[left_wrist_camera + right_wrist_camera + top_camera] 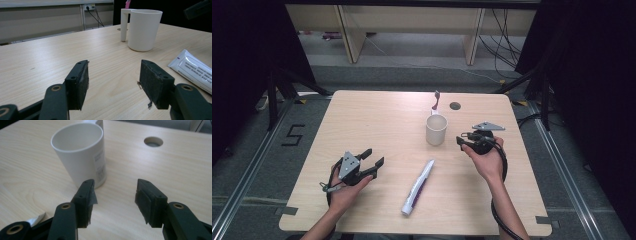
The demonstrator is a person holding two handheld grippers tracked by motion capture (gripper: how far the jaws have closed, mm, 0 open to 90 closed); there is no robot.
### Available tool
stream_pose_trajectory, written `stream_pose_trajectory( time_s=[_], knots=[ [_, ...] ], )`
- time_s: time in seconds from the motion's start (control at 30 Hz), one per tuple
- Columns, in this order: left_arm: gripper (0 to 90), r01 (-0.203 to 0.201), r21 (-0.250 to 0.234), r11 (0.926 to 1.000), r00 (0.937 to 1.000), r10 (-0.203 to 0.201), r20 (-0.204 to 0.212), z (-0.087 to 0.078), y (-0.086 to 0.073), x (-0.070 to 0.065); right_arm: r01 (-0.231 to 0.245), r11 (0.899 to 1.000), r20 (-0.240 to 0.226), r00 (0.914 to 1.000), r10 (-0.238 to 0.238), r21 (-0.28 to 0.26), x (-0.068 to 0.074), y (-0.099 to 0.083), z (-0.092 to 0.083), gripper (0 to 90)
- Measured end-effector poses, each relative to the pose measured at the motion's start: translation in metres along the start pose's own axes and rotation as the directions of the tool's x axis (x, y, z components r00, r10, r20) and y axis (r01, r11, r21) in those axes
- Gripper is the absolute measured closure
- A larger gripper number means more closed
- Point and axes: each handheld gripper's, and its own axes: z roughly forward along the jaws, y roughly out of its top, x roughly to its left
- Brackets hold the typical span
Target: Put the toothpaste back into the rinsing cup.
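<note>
At the bottom of the high view, a person's two hands rest on a pale wooden table (362, 120), each holding a black two-jaw gripper. The left gripper (374, 159), lower left of the frame, has its jaws spread wide with nothing between them. A white toothpaste tube (418, 187) lies diagonally at lower centre, between the two hands. To the right of centre, the right gripper (463, 138) points left at a white cup (436, 129), jaws apart and gripping nothing, near the cup but clear of it. Behind the cup, a pink-headed toothbrush (436, 101) pokes up, and a round cable hole (455, 105) sits just to its right
</note>
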Motion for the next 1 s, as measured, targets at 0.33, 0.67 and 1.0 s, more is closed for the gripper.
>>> stream_pose_trajectory(
  time_s=[0.33,0.67,1.0],
  knots=[
    [39.3,-0.001,0.017,0.9999,0.9996,0.001,0.027,0.000,0.001,0.000,-0.063,0.979,-0.021,0.9974,0.069,0.192,0.006,-0.014,-0.001,49.6],
    [39.0,0.052,0.110,0.9926,0.9930,-0.063,0.100,-0.002,0.019,-0.018,-0.038,0.950,-0.038,0.9979,0.052,0.309,0.010,-0.020,-0.003,49.6],
    [38.5,0.032,0.327,0.9446,0.9828,-0.089,0.162,0.005,0.050,-0.034,-0.063,0.940,-0.054,0.9948,0.087,0.337,0.018,-0.024,-0.003,49.2]
  ],
)
